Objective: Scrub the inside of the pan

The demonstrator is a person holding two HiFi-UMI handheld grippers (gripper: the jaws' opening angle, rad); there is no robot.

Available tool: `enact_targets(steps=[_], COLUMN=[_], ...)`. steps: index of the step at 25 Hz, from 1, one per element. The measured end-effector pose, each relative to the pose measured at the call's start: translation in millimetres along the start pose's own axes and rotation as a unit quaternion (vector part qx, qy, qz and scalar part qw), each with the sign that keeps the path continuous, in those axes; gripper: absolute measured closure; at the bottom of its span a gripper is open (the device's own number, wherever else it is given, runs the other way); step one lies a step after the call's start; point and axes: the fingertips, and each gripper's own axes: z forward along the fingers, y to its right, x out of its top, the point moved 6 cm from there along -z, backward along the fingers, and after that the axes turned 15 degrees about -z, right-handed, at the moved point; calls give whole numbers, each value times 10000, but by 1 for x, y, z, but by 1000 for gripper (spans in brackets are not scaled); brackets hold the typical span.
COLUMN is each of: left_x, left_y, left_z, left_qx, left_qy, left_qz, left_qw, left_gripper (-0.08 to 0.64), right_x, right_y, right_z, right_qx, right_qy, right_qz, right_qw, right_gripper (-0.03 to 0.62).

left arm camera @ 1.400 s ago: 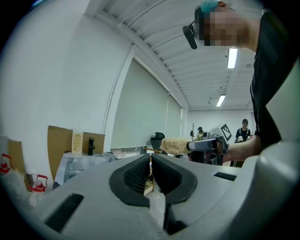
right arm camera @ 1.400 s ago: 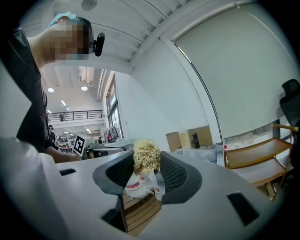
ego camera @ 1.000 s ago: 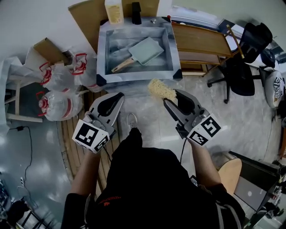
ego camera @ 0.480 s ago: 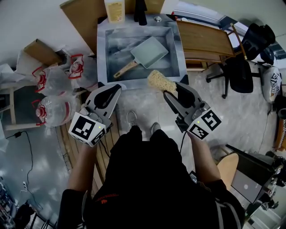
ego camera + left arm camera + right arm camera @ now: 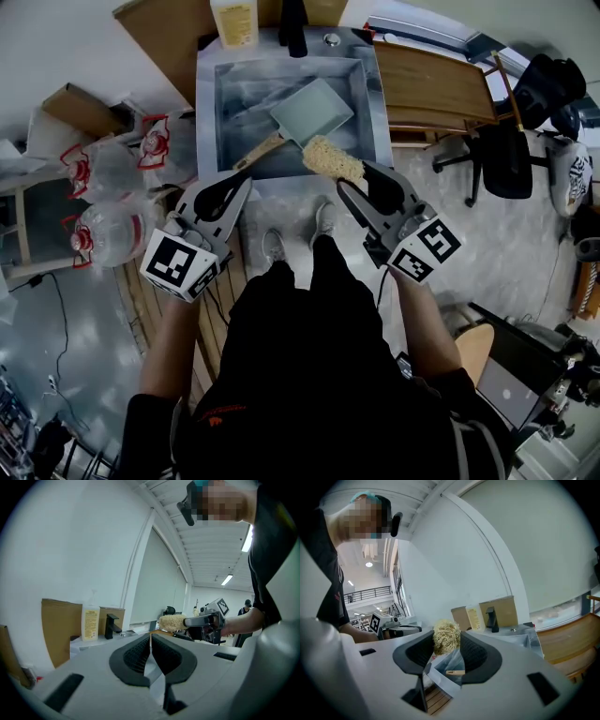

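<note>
A square grey pan (image 5: 314, 111) with a wooden handle (image 5: 257, 153) lies in the steel sink (image 5: 208, 112) at the top of the head view. My right gripper (image 5: 351, 180) is shut on a yellow fibrous scrubber (image 5: 330, 157), which hangs over the sink's near edge just beside the pan. In the right gripper view the scrubber (image 5: 446, 636) sticks up between the jaws, with the pan handle (image 5: 454, 672) below. My left gripper (image 5: 241, 182) is shut with nothing in it, at the sink's near left corner; its pads (image 5: 140, 652) meet in the left gripper view.
A soap bottle (image 5: 234, 21) and a black faucet (image 5: 292, 22) stand behind the sink. A wooden bench (image 5: 431, 89) and a black office chair (image 5: 511, 141) are to the right. Plastic bags (image 5: 103, 192) and cardboard (image 5: 75, 108) lie at the left.
Both grippers have moved forward to the sink. The scrubber, held throughout, now hangs at the sink's near edge beside the pan. The left gripper stays shut.
</note>
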Motion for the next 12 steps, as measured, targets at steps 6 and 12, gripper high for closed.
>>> enact_targets(steps=[6, 12], left_x=[5, 5], left_y=[-5, -6], left_z=[33, 76], left_qx=[294, 718], left_qy=[19, -15], left_qz=[-74, -222], left_qw=[9995, 9972], left_gripper=[534, 534], right_x=[1, -7], right_y=[44, 97], right_z=[15, 27], right_qx=[288, 713], right_qy=[20, -43], right_qz=[-21, 28], right_qw=[9996, 9974], right_gripper=[417, 417])
